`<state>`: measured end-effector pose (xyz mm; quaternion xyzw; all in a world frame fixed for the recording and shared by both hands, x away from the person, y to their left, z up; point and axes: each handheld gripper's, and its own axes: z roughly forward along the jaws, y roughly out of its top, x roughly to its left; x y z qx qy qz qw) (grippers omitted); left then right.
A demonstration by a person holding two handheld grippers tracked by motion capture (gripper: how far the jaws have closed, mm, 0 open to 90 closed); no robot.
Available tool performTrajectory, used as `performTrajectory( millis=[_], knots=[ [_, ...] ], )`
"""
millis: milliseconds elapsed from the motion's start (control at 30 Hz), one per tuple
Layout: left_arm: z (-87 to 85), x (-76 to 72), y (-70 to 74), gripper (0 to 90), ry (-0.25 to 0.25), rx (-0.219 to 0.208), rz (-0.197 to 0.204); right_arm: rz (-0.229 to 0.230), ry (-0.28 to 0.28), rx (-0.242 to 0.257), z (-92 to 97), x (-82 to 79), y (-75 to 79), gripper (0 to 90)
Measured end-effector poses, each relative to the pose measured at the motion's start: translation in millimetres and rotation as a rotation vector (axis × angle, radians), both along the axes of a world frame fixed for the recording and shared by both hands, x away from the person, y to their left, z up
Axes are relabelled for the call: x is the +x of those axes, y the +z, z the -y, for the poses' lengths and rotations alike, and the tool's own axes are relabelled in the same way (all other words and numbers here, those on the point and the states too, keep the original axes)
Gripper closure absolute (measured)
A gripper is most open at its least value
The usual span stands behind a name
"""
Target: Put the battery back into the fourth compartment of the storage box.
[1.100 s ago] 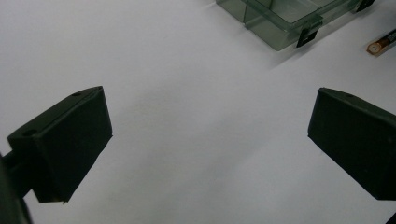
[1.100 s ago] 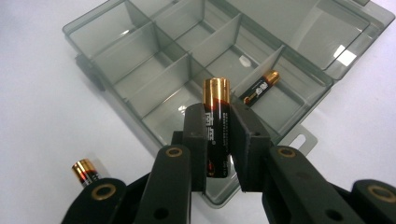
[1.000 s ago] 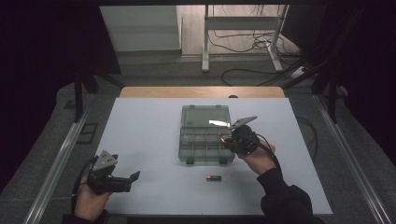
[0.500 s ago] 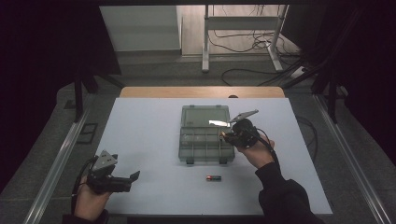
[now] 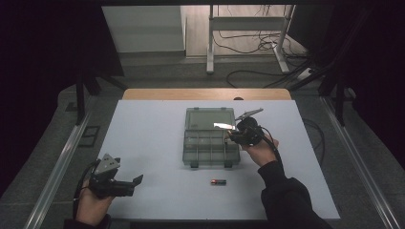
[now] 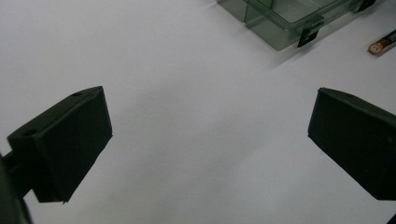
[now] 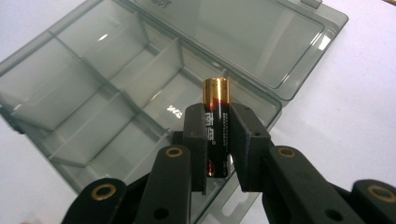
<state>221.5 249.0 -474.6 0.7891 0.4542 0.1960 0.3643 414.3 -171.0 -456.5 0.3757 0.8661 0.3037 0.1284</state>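
A clear grey compartment box [image 5: 210, 140] lies open in the middle of the white table, its lid [image 5: 210, 118] folded back on the far side. My right gripper [image 7: 218, 140] is shut on a black and gold battery [image 7: 216, 121], held upright over the box's right-hand compartments [image 7: 154, 112]. In the high view that gripper [image 5: 234, 134] hovers at the box's right edge. A second battery [image 5: 218, 182] lies on the table in front of the box and shows in the left gripper view too [image 6: 383, 43]. My left gripper [image 5: 138, 181] rests open near the front left, nothing between its jaws.
The white table [image 5: 143, 143] has bare room to the left and right of the box. A wooden strip [image 5: 205, 94] runs along its far edge. Metal rails [image 5: 57, 167] flank both sides. Cables [image 5: 248, 45] lie on the floor beyond.
My right gripper with the battery has shifted a little left and forward, toward the box's right compartments. The left gripper has stayed put.
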Motion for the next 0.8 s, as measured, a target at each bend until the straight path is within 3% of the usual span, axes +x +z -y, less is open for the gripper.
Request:
performTrajectory(
  millis=[300, 567, 800],
  knots=[
    [-0.1, -0.1, 0.1, 0.1, 0.0, 0.0, -0.001, 0.0, -0.028, -0.011, -2.6, 7.7, -7.2, 76.2],
    [-0.1, -0.1, 0.0, 0.1, -0.001, -0.001, -0.001, 0.002, -0.041, -0.055, -9.3, 12.6, -16.5, 75.0],
    [0.0, -0.3, 0.0, 0.2, -0.001, 0.0, -0.001, 0.035, -0.048, -0.038, -7.4, 10.6, -12.1, 62.4]
  ],
)
